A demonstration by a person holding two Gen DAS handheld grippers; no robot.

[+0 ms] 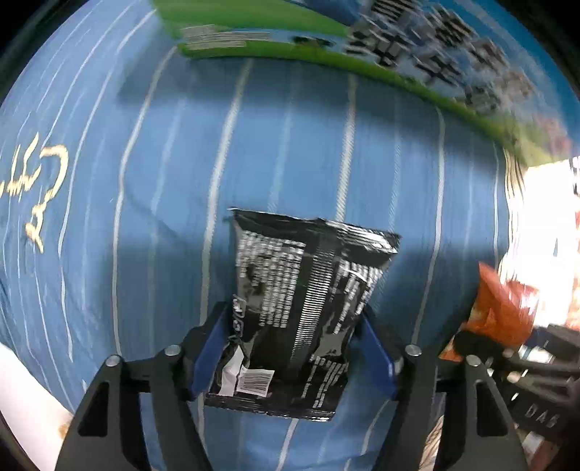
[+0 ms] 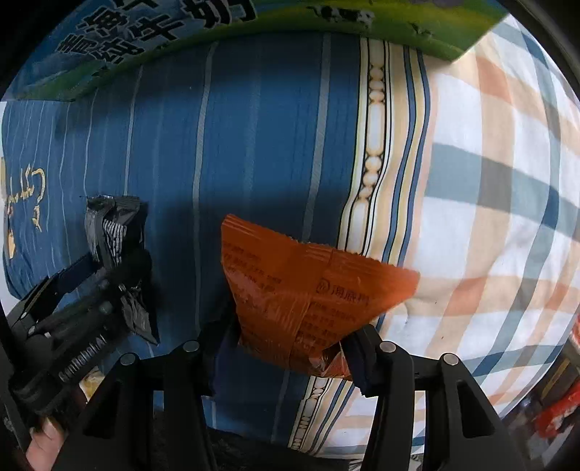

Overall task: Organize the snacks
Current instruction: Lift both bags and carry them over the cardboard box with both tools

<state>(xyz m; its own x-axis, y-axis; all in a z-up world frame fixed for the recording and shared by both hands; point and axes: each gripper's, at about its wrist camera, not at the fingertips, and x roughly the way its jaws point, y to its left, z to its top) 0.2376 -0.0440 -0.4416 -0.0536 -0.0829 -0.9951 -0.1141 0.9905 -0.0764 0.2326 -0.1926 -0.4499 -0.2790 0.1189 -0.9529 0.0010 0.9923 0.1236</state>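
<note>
Looks like the carrying step, both snacks picked up and held above the blue striped bedsheet [image 1: 290, 145], heading toward the green-and-blue box [image 2: 253, 21] up ahead, I'd guess. Left gripper [image 1: 293, 347] is closed about halfway, squeezing the black packet [image 1: 301, 290] by its lower half. Right gripper [image 2: 290, 347] pinches the orange packet [image 2: 301, 290] at its bottom corner. Next move probably needs both lined up over the box before letting go.
</note>
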